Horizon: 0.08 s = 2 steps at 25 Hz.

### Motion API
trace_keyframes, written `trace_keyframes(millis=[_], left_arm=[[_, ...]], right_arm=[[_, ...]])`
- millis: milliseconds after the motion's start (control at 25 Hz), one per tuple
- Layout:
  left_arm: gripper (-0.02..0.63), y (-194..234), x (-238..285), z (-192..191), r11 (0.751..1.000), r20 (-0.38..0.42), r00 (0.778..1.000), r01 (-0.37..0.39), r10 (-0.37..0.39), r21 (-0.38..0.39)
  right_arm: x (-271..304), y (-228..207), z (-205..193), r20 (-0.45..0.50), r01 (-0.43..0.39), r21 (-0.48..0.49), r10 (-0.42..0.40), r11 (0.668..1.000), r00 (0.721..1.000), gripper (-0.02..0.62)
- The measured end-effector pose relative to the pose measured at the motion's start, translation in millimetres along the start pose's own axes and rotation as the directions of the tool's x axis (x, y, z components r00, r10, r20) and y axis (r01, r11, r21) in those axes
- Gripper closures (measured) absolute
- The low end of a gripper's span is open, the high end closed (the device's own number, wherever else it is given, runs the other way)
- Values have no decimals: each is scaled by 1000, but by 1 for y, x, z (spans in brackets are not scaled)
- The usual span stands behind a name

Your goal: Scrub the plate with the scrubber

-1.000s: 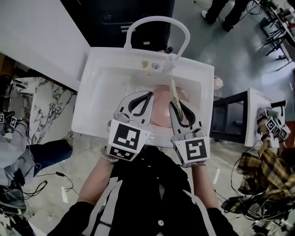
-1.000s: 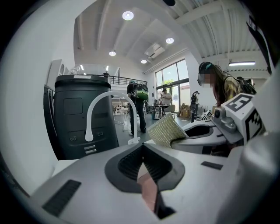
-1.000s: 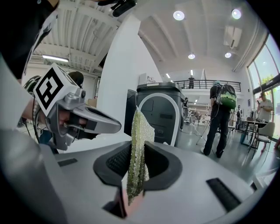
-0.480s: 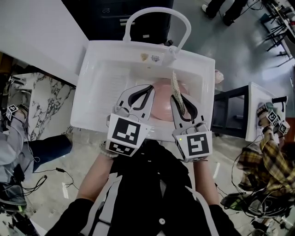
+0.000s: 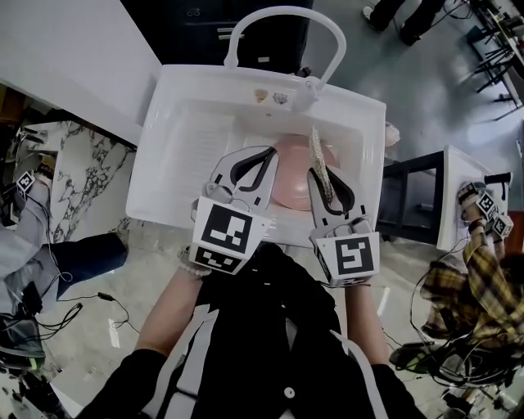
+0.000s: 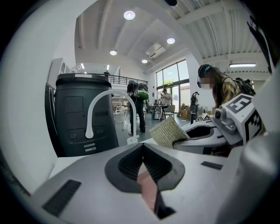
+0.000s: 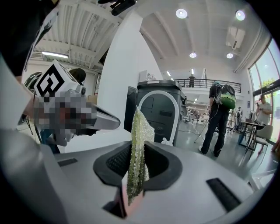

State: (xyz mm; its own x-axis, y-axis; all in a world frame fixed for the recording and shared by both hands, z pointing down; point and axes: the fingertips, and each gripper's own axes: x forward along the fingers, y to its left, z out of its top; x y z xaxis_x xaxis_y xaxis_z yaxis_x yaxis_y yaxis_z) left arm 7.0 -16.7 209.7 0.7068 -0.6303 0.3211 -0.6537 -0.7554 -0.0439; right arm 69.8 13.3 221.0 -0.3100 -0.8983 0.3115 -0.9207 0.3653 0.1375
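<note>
Slippage is the main worry. The left gripper (image 5: 266,158) has its fingers (image 6: 127,162) clenched on the left rim of the pink plate (image 5: 291,178), which lies in the white sink (image 5: 184,123) below the curved faucet (image 5: 282,20). Only a thin strip of pink shows between the pads, so the hold looks shallow. The right gripper (image 5: 318,173) has its fingers (image 7: 162,164) clamped on the lower part of the greenish scrubber (image 7: 139,131), which stands up out of them over the plate's right side. I cannot tell whether it touches the plate.

A hard push with the scrubber would likely twist the plate about that one pinched edge and pull it free, letting it drop against the sink. The scrubber looks thin and floppy, so under pressure it may fold over or be dragged out of the fingers, and then bare fingers would scrape the plate. The two grippers sit near each other, so a wide stroke to the left could knock one against the other and loosen both holds.
</note>
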Motion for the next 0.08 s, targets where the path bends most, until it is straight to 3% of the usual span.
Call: trace_keyframes(millis=[80], left_arm=[[606,0,-2,-1,1000,1,1000,-2,2,-2]], right_arm=[[-1,2,-1,12,-6,-2,6,1000,1000,523]])
